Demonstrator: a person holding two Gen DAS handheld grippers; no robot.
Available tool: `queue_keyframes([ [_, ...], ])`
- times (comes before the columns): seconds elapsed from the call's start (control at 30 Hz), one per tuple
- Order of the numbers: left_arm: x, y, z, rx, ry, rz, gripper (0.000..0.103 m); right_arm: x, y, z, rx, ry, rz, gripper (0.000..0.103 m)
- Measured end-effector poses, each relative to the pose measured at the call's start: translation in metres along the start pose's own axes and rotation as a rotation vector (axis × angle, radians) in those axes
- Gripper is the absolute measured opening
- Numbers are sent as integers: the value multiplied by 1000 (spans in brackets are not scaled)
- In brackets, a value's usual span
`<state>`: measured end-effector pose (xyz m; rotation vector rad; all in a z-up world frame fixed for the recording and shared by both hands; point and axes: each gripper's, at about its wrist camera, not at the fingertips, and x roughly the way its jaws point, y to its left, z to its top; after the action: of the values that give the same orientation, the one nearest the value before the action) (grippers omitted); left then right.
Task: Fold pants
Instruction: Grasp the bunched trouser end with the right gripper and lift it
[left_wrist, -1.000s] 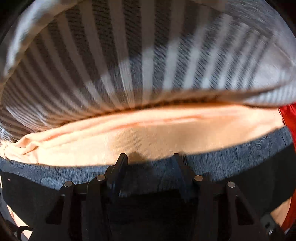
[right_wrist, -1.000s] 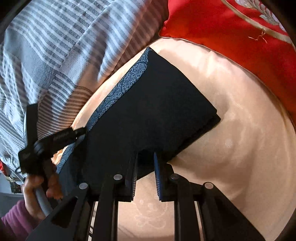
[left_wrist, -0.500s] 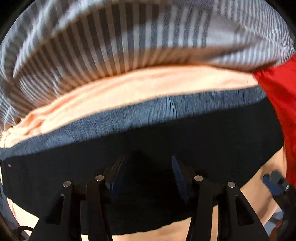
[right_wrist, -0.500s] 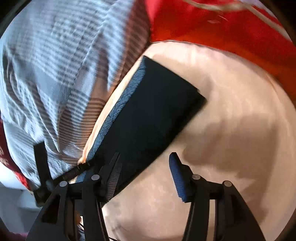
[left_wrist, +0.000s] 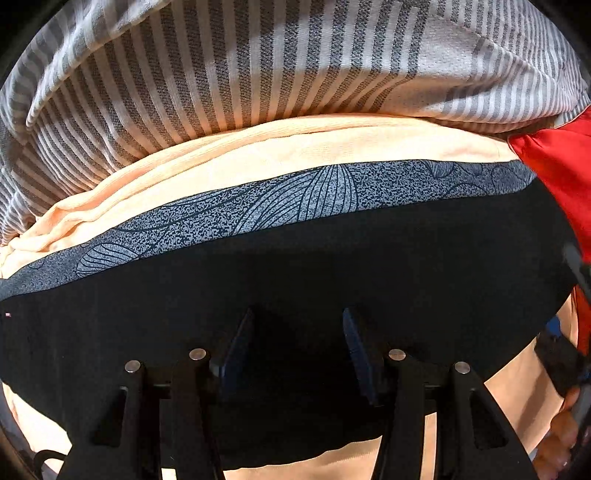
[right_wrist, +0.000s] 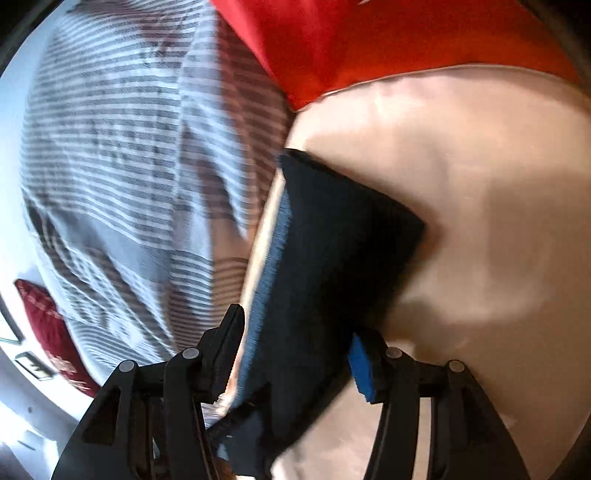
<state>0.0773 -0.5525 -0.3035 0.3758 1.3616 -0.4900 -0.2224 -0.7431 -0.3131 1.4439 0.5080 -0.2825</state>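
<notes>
Left wrist view is sharp: the folded pants are seen lying on a peach sheet beneath the left hand-held gripper, whose jaws are spread with nothing pinched. Ahead, a striped blanket is cut off. Right wrist view is blurred: the right hand-held gripper, jaws just opened, is seen straddling the pants' near end without pinching it.
</notes>
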Motion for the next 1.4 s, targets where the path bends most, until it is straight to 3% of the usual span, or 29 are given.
queue_keyframes([
  [0.13,0,2,-5,22,-12,5,53,21,5,9,7,38,-22,55],
  [0.17,0,2,-3,26,1,5,53,25,6,10,9,55,-37,48],
  [0.2,4,-2,4,23,27,5,53,28,8,11,13,77,-62,29],
  [0.27,-4,2,11,-21,27,-29,53,28,8,12,28,90,-38,15],
  [0.4,-15,1,30,-43,-41,-56,51,25,18,8,-2,107,-1,14],
  [0.43,-13,0,35,-49,-43,-61,42,25,20,8,-6,109,8,14],
  [0.47,-8,-2,40,-56,-37,-64,40,25,23,7,-15,112,16,14],
  [0.6,28,-3,53,-106,-25,-69,40,26,35,4,-64,130,15,14],
  [0.77,29,-21,43,-11,-123,4,40,29,54,-2,-113,128,5,14],
  [0.9,21,-15,42,-25,-92,-38,40,30,80,-11,-175,125,-18,14],
  [1.0,8,-2,30,-49,-75,-64,40,29,106,-19,-255,117,-44,14],
  [1.2,6,12,-29,-41,-8,-98,40,36,155,-47,-422,114,-121,14],
  [1.33,10,-5,-44,54,-77,-21,40,51,183,-74,-532,132,-173,14],
  [1.4,8,2,-43,34,-51,-69,40,56,196,-85,-579,126,-198,14],
])
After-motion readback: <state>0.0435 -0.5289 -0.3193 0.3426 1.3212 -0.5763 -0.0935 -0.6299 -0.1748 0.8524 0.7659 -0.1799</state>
